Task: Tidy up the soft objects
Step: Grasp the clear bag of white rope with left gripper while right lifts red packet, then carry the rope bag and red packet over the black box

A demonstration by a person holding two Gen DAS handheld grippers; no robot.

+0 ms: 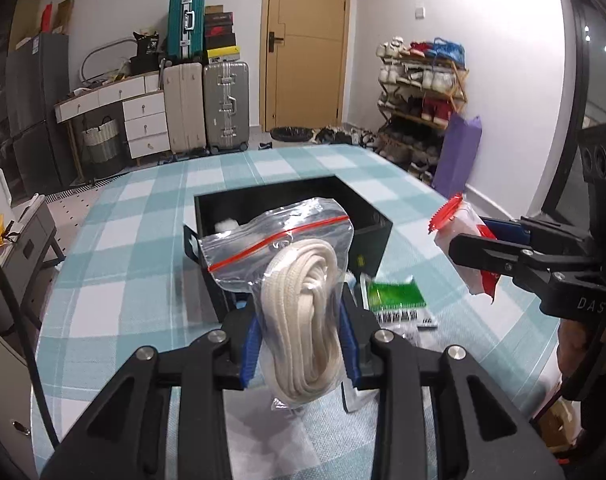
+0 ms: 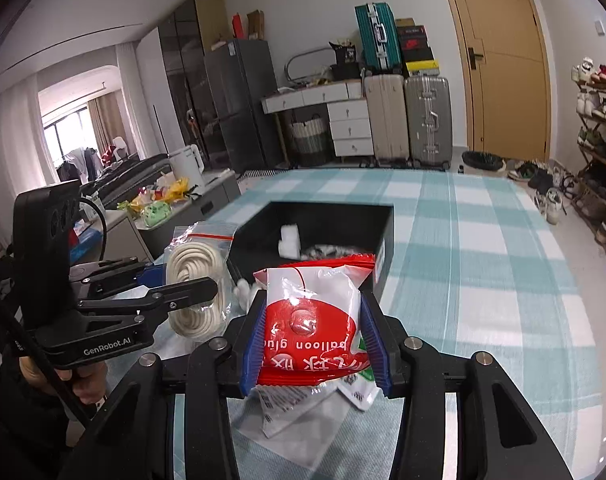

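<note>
My left gripper (image 1: 301, 320) is shut on a clear zip bag of coiled cream cord (image 1: 303, 292), held upright above the table in front of the black box (image 1: 367, 216). In the right wrist view the same cord bag (image 2: 195, 280) hangs left of the box (image 2: 383, 232), between the left gripper's fingers (image 2: 183, 284). My right gripper (image 2: 313, 328) is shut on a red and white balloon glue packet (image 2: 311, 320), lifted just before the box's near wall. The left wrist view shows that packet (image 1: 459, 220) at the right, in the right gripper (image 1: 475, 240). White soft pieces (image 2: 289, 240) lie inside the box.
A teal checked cloth (image 2: 483, 280) covers the table. A green packet (image 1: 395, 294) and flat clear packets (image 2: 295, 408) lie near the box's front. Small cotton balls (image 2: 243, 288) sit by its left corner. Suitcases, drawers and a shoe rack stand beyond the table.
</note>
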